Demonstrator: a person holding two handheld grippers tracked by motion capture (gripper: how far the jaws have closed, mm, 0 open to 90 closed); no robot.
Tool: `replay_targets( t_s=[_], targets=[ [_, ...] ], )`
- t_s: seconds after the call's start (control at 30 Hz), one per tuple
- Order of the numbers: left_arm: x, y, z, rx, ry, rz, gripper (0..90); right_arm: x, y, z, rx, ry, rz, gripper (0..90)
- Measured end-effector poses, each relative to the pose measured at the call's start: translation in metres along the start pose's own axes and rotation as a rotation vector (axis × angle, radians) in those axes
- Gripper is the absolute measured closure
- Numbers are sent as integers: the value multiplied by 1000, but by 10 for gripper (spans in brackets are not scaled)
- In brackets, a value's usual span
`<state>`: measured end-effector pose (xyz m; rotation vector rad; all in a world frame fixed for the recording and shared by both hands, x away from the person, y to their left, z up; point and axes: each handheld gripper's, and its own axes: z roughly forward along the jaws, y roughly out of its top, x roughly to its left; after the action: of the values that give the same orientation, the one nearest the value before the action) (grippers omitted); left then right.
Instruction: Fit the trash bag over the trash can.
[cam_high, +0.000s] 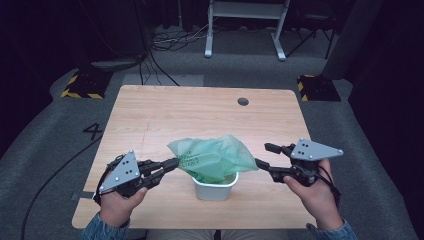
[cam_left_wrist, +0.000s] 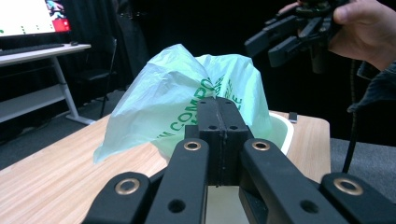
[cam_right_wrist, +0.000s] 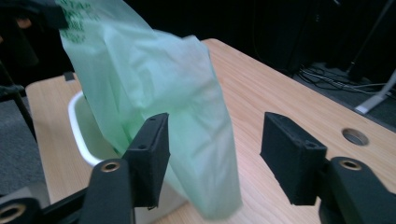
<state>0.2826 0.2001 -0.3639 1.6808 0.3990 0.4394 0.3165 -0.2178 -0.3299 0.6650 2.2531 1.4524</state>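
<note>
We hold the green bag (cam_high: 212, 157) over the white tub (cam_high: 215, 189) near the front edge of the table (cam_high: 150, 115). Our left gripper (cam_high: 175, 164) pinches the bag's edge tight. Our right gripper (cam_right_wrist: 212, 144) has its 2 jaws apart, with the bag hanging loose between them.

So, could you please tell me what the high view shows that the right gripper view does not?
High view alone: both hands, the left gripper shut on the thin green plastic bag's left edge, and the floor's black-and-yellow striped blocks. Right gripper view alone: the right gripper's jaws standing open, the bag's edge hanging loose between them, unpinched. Both: the bag draped into the small white plastic bin, the light wooden table and its round hole.
</note>
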Motion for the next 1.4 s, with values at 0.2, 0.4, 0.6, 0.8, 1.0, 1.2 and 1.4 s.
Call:
replay_targets(
  t_s=[0.2,0.4,0.6,0.8,1.0,1.2,1.4],
  targets=[
    [0,2,4,18,-21,5,900,4,12,22,4,57,11,337],
    [2,6,4,21,-41,12,900,6,17,46,22,105,14,275],
    [1,5,5,39,-55,11,900,10,16,60,57,213,0,576],
    [-1,-1,1,54,-50,-17,900,24,16,51,66,275,-78,900],
    [-8,-11,-4,75,-62,-25,900,42,9,35,60,300,-107,900],
    [-15,-20,-9,91,-72,-38,900,58,-5,26,84,331,-116,900],
    [-18,-33,-8,107,-81,-72,900,69,-16,25,111,356,-116,900]
  ],
)
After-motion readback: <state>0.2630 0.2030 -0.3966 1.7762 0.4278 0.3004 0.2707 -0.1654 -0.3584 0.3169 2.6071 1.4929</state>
